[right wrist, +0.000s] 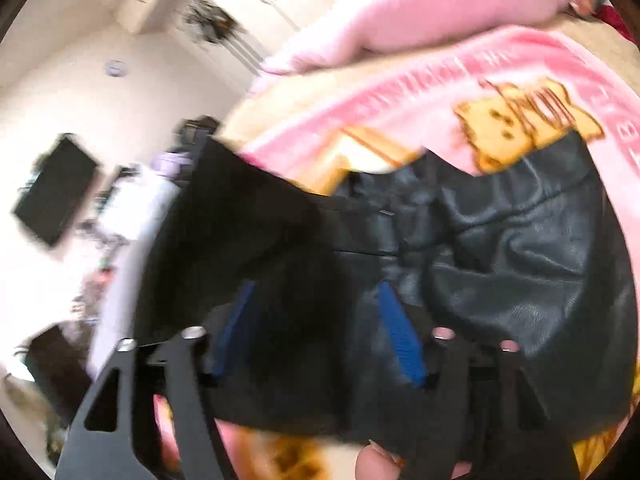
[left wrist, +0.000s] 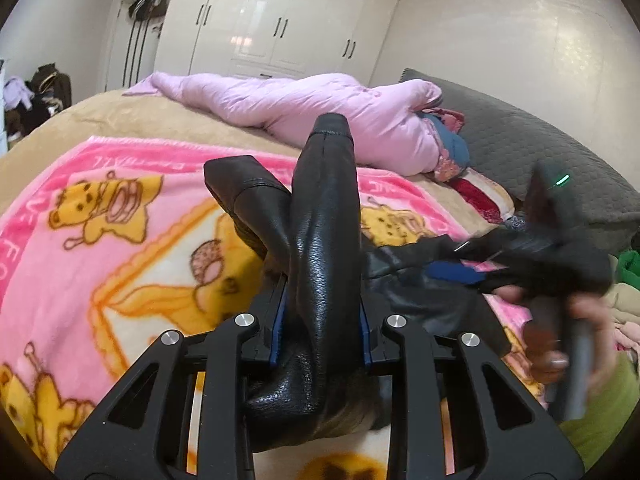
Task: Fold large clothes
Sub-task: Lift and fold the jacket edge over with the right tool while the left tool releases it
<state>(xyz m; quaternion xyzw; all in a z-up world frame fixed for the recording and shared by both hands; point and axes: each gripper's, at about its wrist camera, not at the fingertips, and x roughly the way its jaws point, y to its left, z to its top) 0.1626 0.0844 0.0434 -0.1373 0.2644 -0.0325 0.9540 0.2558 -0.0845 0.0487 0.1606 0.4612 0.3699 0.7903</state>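
So the black pebbled faux-leather garment is bunched into a thick roll that stands up out of the left gripper, long axis running from about 6 o'clock up to 12 o'clock in the left wrist view, with a stitched hem at the top end. A second flap of it leans off toward 10 o'clock. The left gripper's blue-padded fingers are pressed in tight on both sides of that roll, so it's clamped on the leather. The rest of the garment trails off toward 3 o'clock, where the right gripper sits, pretty blurry there, held by a hand. In the right wrist view that gripper's blue pads stand spread wide apart with dark fabric lying between them, not pinched; the shiny wrinkled leather spreads out toward 2 o'clock. Everything sits over a fuzzy pink fleece blanket with yellow cartoon bears on a tan bedspread. A puffy quilted pink duvet lies at 12 o'clock, a grey quilted pillow at 2 o'clock, and glossy white wardrobe doors stand behind.
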